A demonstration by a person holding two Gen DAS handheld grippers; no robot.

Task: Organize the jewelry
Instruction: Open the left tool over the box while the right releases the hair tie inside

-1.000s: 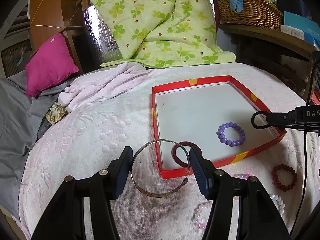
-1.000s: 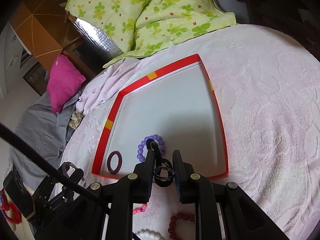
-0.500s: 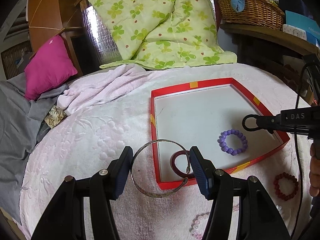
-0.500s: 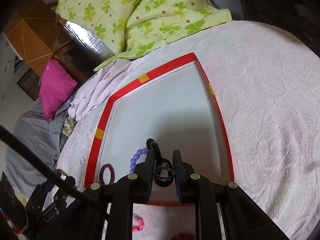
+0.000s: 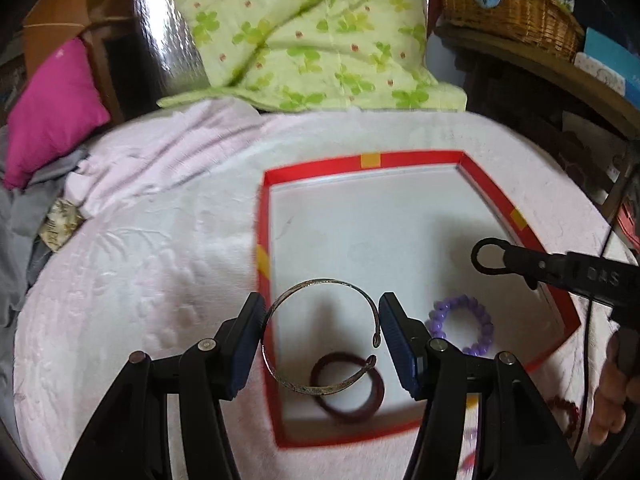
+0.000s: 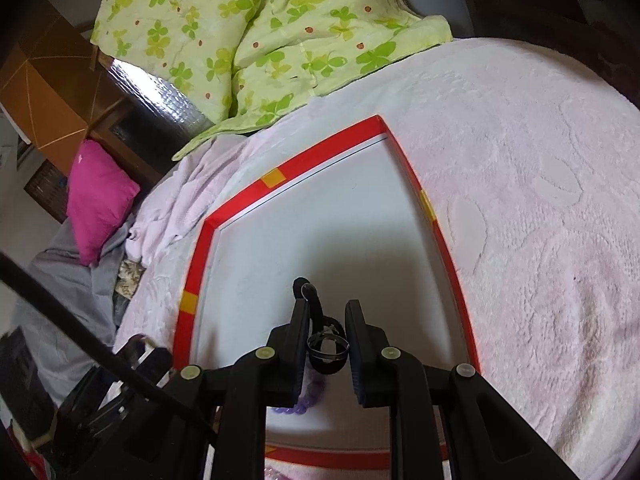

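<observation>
Left gripper [image 5: 322,334], clamped across a silver cuff bangle [image 5: 320,336], has carried it from outside the red tray [image 5: 412,157] to above the near-left corner. Right gripper [image 6: 328,344], pinching a black ring [image 6: 327,354], has likewise advanced over the tray; release looks imminent.

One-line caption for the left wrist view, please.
Left gripper holds an open silver bangle over the red-rimmed tray, above a maroon bangle and purple bead bracelet.
</observation>
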